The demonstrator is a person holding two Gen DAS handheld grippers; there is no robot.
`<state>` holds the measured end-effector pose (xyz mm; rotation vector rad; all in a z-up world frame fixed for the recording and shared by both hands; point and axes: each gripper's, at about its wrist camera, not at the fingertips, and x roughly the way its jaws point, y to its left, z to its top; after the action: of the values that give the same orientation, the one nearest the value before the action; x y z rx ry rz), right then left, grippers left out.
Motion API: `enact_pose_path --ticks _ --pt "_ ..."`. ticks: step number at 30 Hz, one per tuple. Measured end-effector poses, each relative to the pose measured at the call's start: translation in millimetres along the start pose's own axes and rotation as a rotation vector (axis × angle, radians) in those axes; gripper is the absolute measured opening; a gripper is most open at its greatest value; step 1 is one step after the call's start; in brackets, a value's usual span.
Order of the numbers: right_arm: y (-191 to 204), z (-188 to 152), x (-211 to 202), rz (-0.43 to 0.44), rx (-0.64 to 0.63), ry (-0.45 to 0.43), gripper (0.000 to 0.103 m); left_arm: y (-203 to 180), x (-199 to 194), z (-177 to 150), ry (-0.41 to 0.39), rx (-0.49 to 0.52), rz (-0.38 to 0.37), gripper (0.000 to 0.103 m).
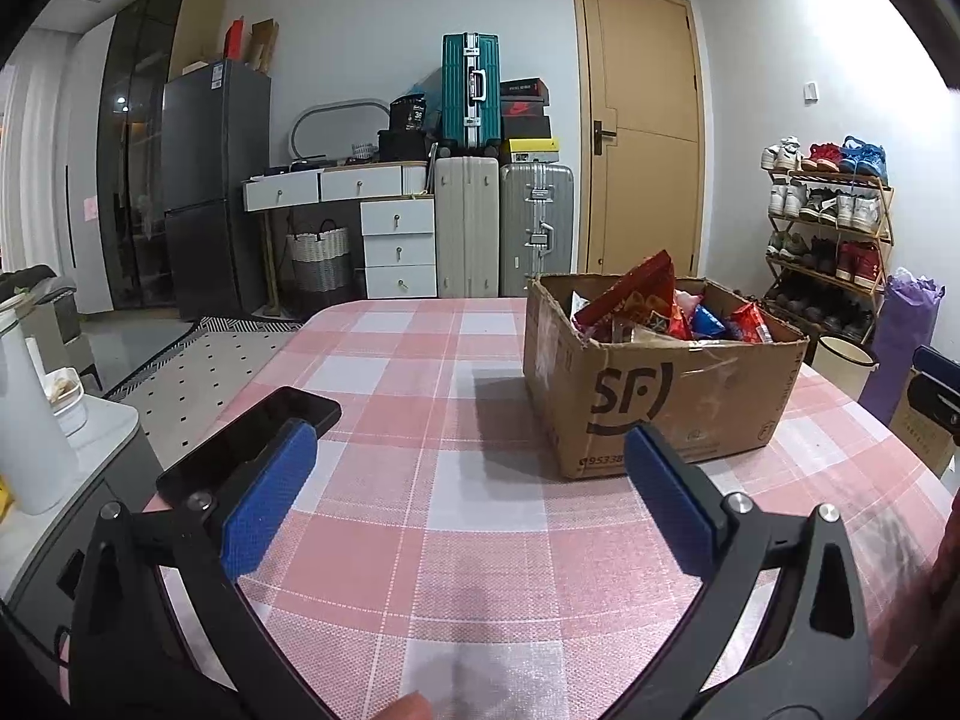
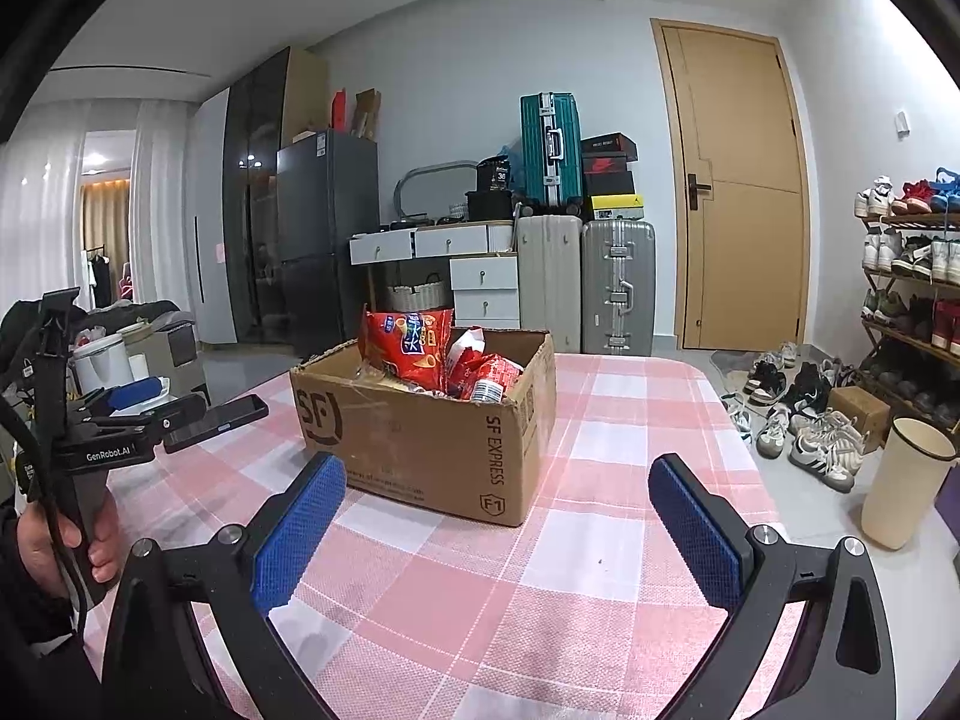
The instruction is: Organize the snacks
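Counter (image 1: 420, 540) first: a rounded top under a pink and white checked cloth, filling the near part of the room. On it, toward the far right side, stands an open cardboard box (image 1: 660, 402) printed with "SF", and the snacks (image 1: 636, 300) sit heaped inside it, a tall red bag (image 2: 408, 348) poking above the rim, red and blue packets crowded beside it. A black phone (image 1: 252, 444) lies flat near the counter's left edge, well apart from the box. The left gripper (image 1: 471, 468) hangs low over the cloth, its blue-padded jaws spread wide with nothing between them, the box just beyond its right pad. The right gripper (image 2: 498, 498) points at the box from the other side, jaws likewise spread and holding nothing. In the right wrist view the left hand (image 2: 48, 540) grips its handle at the counter's edge.
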<state>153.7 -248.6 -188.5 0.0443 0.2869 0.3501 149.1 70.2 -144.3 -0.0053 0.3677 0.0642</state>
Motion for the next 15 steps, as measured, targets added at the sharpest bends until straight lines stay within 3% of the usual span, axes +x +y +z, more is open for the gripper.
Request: enact_pose_path --ticks 15 --pt "0.1 -0.3 0.2 -0.001 -0.002 -0.001 0.103 0.1 -2.2 -0.1 -0.003 0.003 0.001 0.102"
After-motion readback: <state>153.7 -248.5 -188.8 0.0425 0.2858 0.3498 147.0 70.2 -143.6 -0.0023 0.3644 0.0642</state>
